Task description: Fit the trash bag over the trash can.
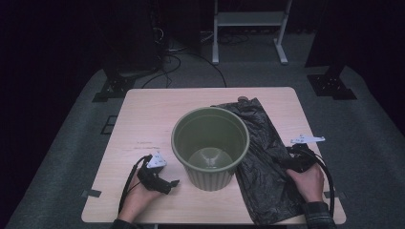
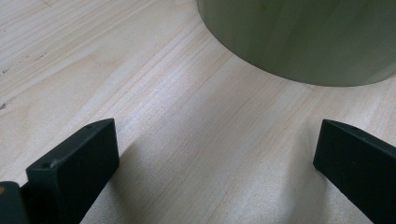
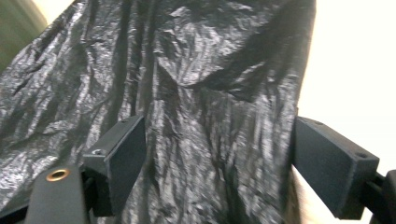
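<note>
Centrally in the high view, a green ribbed bin (image 1: 210, 148) is standing upright on the wooden table (image 1: 143, 119), showing nothing inside but its bare, glossy bottom. Just right of it, a crumpled black plastic bag (image 1: 265, 162) is lying flat, touching its side. The left gripper (image 1: 165, 183), lower left, is gaping wide over bare wood, while the right gripper (image 3: 217, 158) is spreading wide above the bag.

Room's dark around my lit table (image 1: 143, 109); the bag (image 3: 196, 116) glares and blurs, with blown-out white beside it.
</note>
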The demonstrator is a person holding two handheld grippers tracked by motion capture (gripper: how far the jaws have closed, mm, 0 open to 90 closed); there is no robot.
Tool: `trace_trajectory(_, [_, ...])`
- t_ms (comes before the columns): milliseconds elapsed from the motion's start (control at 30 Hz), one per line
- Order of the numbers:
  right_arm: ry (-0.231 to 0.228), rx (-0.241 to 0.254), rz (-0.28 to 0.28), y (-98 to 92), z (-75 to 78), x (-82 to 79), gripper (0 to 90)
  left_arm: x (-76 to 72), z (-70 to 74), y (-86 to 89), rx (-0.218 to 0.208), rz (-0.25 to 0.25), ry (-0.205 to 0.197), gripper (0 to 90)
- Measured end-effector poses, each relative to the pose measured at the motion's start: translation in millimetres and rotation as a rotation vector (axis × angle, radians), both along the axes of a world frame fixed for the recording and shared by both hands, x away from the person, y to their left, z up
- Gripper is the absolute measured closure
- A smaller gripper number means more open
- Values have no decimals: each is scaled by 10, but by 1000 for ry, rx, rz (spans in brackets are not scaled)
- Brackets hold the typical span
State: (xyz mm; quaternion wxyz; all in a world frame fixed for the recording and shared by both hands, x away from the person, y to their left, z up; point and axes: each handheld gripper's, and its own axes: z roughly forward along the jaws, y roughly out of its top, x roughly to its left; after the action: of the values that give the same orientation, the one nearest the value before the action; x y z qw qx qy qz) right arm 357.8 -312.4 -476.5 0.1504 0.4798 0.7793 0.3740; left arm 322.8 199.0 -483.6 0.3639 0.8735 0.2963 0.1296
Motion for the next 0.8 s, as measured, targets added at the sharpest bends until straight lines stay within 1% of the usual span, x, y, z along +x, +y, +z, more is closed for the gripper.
trace_trajectory(67, [3,8,13,33,-10,16,183,0,0,0,0,0,0,0])
trace_trajectory(267, [16,4,55,193,-27,51,183,0,0,0,0,0,0,0])
trace_trajectory(400, [17,5,88,345,-12,65,182,0,0,0,0,0,0,0])
trace_trajectory(433, [10,1,98,382,-12,69,182,0,0,0,0,0,0,0])
trace_trajectory(467, [12,0,101,413,-14,70,182,0,0,0,0,0,0,0])
trace_trajectory(533, [10,-18,111,501,-36,83,178,0,0,0,0,0,0,0])
trace_trajectory(600, [-6,-40,110,568,-43,83,186,0,0,0,0,0,0,0])
trace_trajectory(633, [-13,-47,111,587,-44,84,223,0,0,0,0,0,0,0])
trace_trajectory(667, [-24,-61,113,615,-41,74,308,0,0,0,0,0,0,0])
trace_trajectory(700, [-38,-86,119,642,-33,59,381,0,0,0,1,-1,0,0])
trace_trajectory(733, [-50,-104,123,664,-29,47,474,0,0,0,0,0,0,0])
trace_trajectory(767, [-53,-100,131,671,-23,37,568,0,0,0,0,0,0,0])
trace_trajectory(800, [-51,-99,142,678,-14,28,644,0,0,0,0,0,0,0])
